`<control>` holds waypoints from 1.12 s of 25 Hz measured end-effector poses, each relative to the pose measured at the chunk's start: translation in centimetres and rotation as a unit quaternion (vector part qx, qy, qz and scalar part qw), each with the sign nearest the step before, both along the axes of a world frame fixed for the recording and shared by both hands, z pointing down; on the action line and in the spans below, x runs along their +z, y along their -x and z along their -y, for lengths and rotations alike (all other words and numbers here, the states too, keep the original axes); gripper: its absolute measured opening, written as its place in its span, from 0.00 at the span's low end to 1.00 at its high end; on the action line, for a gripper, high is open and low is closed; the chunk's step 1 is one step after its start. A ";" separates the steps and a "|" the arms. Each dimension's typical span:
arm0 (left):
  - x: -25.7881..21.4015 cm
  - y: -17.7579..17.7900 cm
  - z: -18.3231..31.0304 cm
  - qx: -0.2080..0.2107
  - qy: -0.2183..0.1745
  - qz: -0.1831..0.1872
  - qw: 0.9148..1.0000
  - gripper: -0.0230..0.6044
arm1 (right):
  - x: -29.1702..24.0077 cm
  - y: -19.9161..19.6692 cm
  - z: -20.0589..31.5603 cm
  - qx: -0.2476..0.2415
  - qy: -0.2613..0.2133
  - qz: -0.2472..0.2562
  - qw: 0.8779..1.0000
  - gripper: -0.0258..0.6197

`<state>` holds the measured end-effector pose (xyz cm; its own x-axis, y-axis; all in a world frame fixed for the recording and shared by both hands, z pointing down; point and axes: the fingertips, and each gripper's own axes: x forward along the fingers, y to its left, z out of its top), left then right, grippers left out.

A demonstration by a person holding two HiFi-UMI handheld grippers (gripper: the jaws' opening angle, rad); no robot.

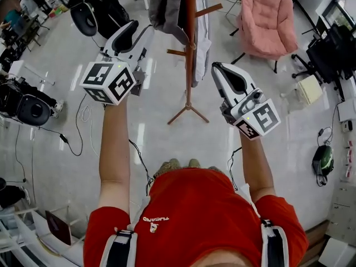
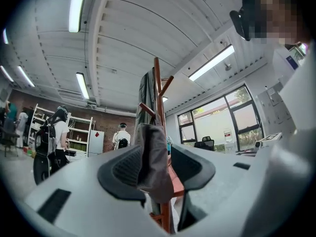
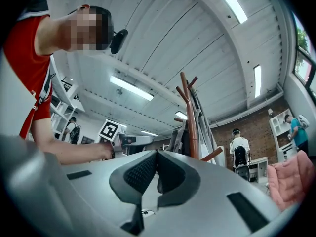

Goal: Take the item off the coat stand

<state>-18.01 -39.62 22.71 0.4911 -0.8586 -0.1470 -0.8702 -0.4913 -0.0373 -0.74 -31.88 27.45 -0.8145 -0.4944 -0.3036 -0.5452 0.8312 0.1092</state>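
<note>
Two grippers: left gripper [image 1: 142, 29] raised beside the grey garment [image 1: 167, 7], right gripper [image 1: 218, 68] just right of the wooden coat stand [image 1: 190, 49].
Left jaws: apart, with a fold of the grey garment between them, lying against one pad and clear of the other.
Right jaws: closed together, nothing between them.
Grey garment: hanging from the stand's upper part, beside a white garment [image 1: 203, 32].

A pale, glossy floor [image 1: 183, 143] spreads underfoot, with black cables [image 1: 75, 141] trailing across its left side. A pink armchair [image 1: 267, 21] stands toward its far right edge and a black office chair [image 1: 84, 16] at the far left. Long strip lights [image 2: 78, 6] run along a white ribbed ceiling [image 2: 138, 28]. White shelves [image 2: 81, 132] stand against a brick wall [image 2: 102, 118], and tall windows [image 2: 232, 120] let in daylight.
</note>
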 end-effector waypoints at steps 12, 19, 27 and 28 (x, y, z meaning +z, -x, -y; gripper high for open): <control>0.2 -0.4 11.5 0.058 0.031 0.028 0.997 0.41 | -0.2 0.1 3.8 0.066 0.004 -0.009 0.998 0.08; 0.5 -1.7 13.5 0.076 0.027 0.023 0.996 0.15 | 0.8 -1.6 4.2 0.093 0.008 -0.009 0.996 0.08; -2.0 -0.2 13.5 0.048 0.016 0.002 0.999 0.07 | 1.2 -2.1 4.3 0.100 0.015 0.004 0.995 0.08; -2.3 0.1 13.4 0.043 0.015 0.000 0.999 0.07 | 1.1 -2.1 4.3 0.099 0.015 0.006 0.995 0.08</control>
<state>-18.10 -53.07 20.37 0.5631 -0.8174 -0.1212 -0.8248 -0.5651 -0.0211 1.32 -36.13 28.59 -0.6972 -0.6534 -0.2948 -0.6991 0.7107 0.0782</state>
